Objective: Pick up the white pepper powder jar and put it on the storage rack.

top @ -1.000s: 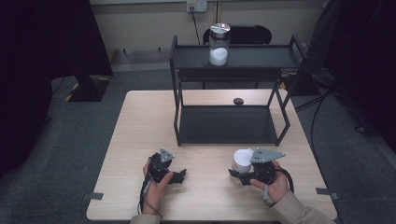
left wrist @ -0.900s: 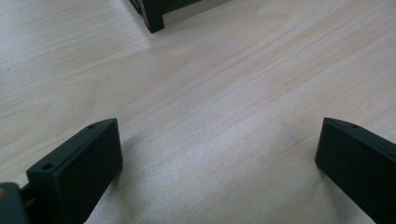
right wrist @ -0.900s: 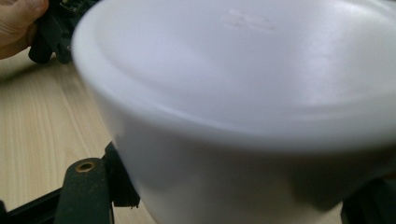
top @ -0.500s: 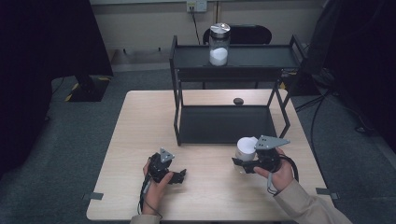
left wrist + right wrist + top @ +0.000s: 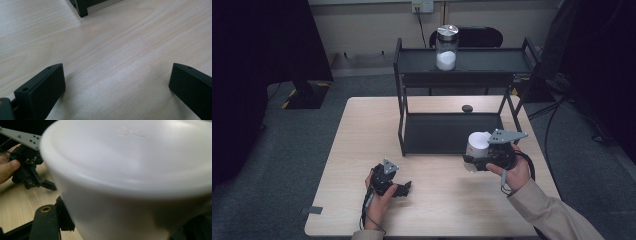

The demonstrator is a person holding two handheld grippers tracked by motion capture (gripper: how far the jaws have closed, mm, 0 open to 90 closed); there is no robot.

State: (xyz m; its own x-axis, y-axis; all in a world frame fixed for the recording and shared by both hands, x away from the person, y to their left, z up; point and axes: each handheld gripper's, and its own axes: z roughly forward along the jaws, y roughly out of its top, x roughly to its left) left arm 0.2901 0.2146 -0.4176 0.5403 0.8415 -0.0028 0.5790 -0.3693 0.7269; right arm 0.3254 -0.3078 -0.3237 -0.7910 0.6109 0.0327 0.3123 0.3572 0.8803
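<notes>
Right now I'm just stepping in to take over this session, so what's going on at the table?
A person holds a two-jaw gripper in each hand at the light wooden table. The right gripper is shut on a white plastic cup, held above the tabletop in front of the black metal two-tier shelf. The left gripper is low over the table, jaws open and with nothing between them. A clear glass jar with a metal lid and white powder stands on the shelf's top tier.

A lab-like test room: wooden table [image 5: 362, 145], black shelf rack [image 5: 462, 60], grey carpet floor [image 5: 287, 150] (dark curtains [image 5: 262, 45] alongside).
</notes>
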